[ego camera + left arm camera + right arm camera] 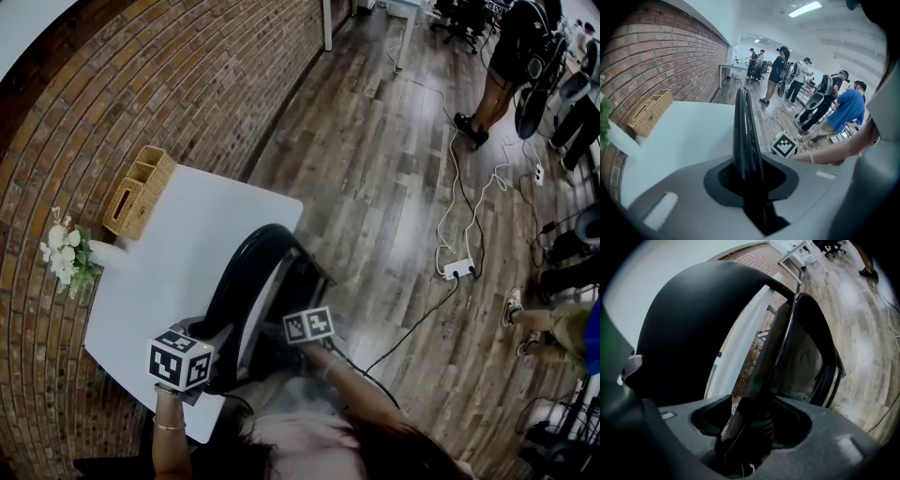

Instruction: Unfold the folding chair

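Where the left gripper (749, 187) meets the folding chair (246, 277), its jaws are clamped on the thin black rim of the backrest (743, 131), which rises upright from between them. The right gripper (750, 427) has its jaws closed on the brownish edge of the seat (764, 366), though the slot there is dark and the contact is hard to make out.

Folded flat, the chair stands at the near right corner of the white table (178, 253). Its curved top points far. Whether it touches the table I cannot tell.

Left of the chair, the table runs to a brick wall (141, 94). A wicker basket (137, 192) and white flowers (66, 255) sit along that side, well apart from the chair. To the right lies open wooden floor (394, 187), with a white power strip (458, 270) and its cables farther right and people standing at the far end.

The chair's legs are hidden behind the person's arms and body at the near edge of the head view.
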